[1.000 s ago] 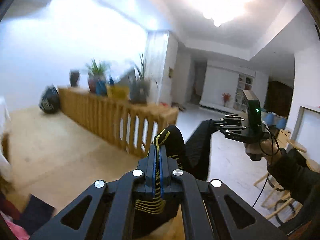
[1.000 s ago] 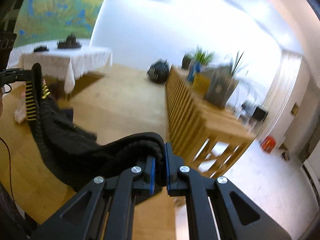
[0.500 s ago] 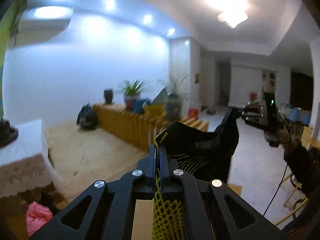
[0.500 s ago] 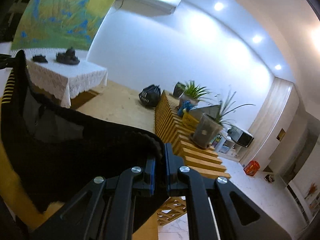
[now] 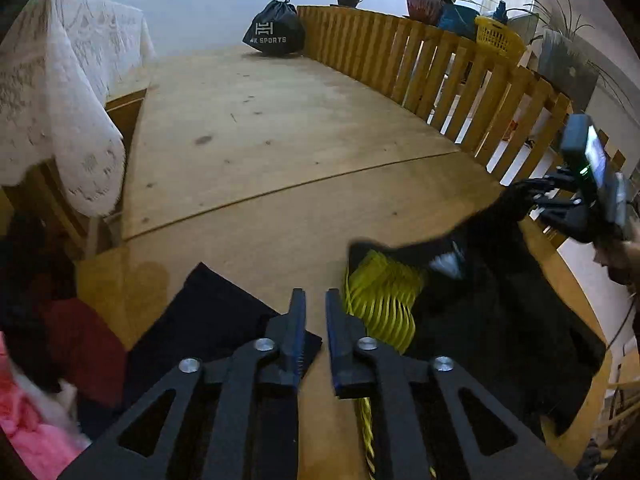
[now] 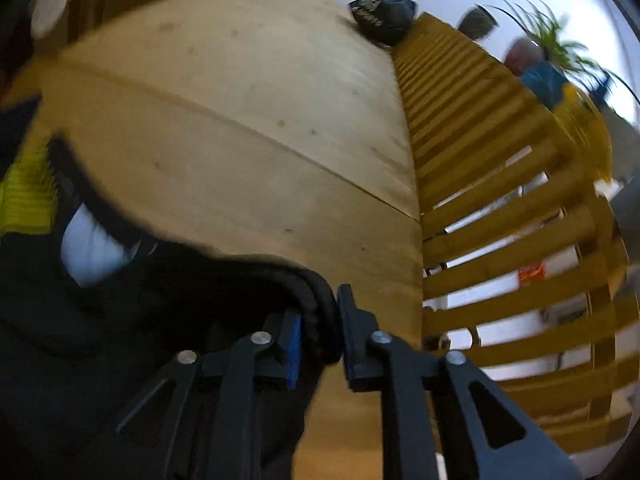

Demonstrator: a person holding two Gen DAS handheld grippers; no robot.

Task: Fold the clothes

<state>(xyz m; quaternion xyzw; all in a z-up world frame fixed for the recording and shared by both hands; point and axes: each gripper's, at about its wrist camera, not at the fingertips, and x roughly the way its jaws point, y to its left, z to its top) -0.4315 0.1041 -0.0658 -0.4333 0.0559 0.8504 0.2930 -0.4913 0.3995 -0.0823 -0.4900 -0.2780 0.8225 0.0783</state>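
Both grippers are pointing down at the big plywood table (image 5: 280, 128) here. The left gripper (image 5: 315, 300) has just been opening its jaws; there's a clear gap between them with bare wood showing through and no cloth in it. The black knitted garment with yellow stripes (image 5: 480, 312) lies on the table just to the right of it, the yellow striped part bunched up right beside the right fingertip.

The right gripper (image 6: 320, 312) has also just been opening. The thick black hem of the garment sits between its jaws, and there's a gap on either side, so it doesn't look pinched. That view is pretty blurry though. In the left wrist view you can see it at the far right, at the garment's far corner.

Near left there's a flat dark folded cloth (image 5: 208, 320), plus a red garment (image 5: 80, 344) and something pink (image 5: 28, 432). Far off sits a black drawstring sports bag (image 5: 276, 32) by the wooden slatted railing (image 5: 440, 76).
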